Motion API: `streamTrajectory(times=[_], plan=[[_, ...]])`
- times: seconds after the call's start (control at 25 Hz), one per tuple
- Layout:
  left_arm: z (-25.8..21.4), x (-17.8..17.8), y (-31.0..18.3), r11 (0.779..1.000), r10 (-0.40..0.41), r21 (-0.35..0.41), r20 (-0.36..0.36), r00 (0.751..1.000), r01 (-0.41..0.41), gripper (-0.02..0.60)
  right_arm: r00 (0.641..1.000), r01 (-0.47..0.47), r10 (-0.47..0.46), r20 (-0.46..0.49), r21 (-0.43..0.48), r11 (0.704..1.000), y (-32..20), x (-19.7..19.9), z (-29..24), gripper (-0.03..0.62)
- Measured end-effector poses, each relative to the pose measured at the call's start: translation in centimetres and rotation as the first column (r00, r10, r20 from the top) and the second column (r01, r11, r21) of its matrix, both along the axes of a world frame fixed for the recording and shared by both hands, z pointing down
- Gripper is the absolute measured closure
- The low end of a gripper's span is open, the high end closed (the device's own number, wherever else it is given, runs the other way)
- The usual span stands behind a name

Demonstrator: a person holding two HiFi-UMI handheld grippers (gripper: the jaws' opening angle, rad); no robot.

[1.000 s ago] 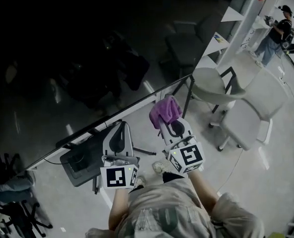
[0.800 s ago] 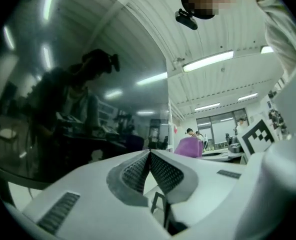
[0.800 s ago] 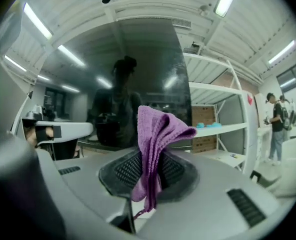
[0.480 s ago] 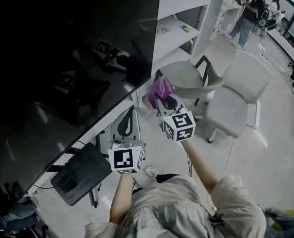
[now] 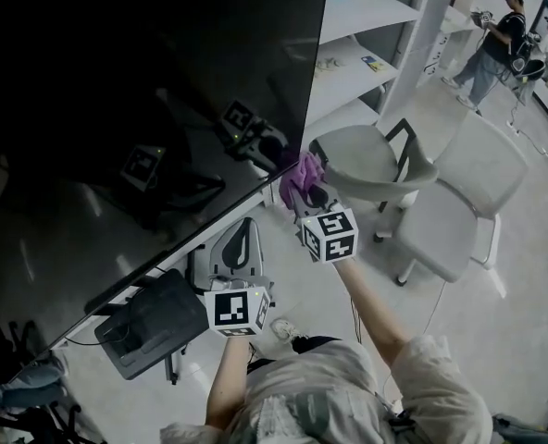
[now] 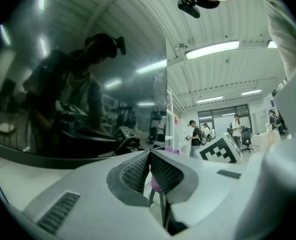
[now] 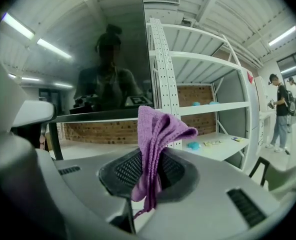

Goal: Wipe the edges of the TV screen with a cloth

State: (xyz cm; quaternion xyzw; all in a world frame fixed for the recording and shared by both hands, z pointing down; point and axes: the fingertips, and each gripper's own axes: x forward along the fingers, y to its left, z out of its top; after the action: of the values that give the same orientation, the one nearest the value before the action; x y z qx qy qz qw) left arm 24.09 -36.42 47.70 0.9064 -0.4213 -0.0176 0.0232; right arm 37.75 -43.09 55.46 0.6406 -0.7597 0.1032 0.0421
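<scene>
The large dark TV screen (image 5: 135, 109) fills the left of the head view, with its lower right corner in the middle of the picture. My right gripper (image 5: 304, 194) is shut on a purple knitted cloth (image 5: 301, 176), which it holds up at that corner; I cannot tell if the cloth touches the frame. In the right gripper view the cloth (image 7: 155, 129) stands up out of the jaws of the right gripper (image 7: 148, 156), in front of the TV (image 7: 103, 59) corner. My left gripper (image 5: 241, 229) hangs lower, below the TV's bottom edge. It (image 6: 149, 155) is shut on nothing.
Two grey chairs (image 5: 371, 160) (image 5: 468, 202) stand close to the right of the TV. White shelving (image 5: 367, 63) runs behind them, with people (image 5: 496, 35) standing at the far right. A black box-like base (image 5: 149, 326) sits on the floor under the TV.
My right gripper has carried the cloth from under the TV's bottom edge up to its lower right corner. The head view has swung with it. My left gripper has stayed low.
</scene>
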Motion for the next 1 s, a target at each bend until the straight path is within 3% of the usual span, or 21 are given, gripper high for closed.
streamTrajectory(times=[0.16,0.32,0.68,1.0], plan=[[0.0,-0.7,-0.3,1.0,-0.03,0.008,0.01,1.0,0.029,0.566,0.999,0.04,-0.04,-0.003,0.048,0.998,-0.8,-1.1,-1.2,0.531],[0.4,-1.9,-0.6,0.998,-0.07,0.005,0.012,0.998,0.069,0.566,0.993,0.101,-0.095,-0.07,0.09,0.991,-0.9,-3.0,-2.2,0.531],[0.7,-4.6,-0.1,0.988,-0.156,-0.005,0.016,0.988,0.157,0.566,0.97,0.19,-0.169,-0.174,0.111,0.976,0.2,-6.5,-2.8,0.531],[0.3,-9.4,1.2,0.955,-0.296,-0.008,0.008,0.955,0.296,0.566,0.936,0.321,-0.298,-0.185,0.107,0.941,1.9,-12.8,-3.1,0.531]])
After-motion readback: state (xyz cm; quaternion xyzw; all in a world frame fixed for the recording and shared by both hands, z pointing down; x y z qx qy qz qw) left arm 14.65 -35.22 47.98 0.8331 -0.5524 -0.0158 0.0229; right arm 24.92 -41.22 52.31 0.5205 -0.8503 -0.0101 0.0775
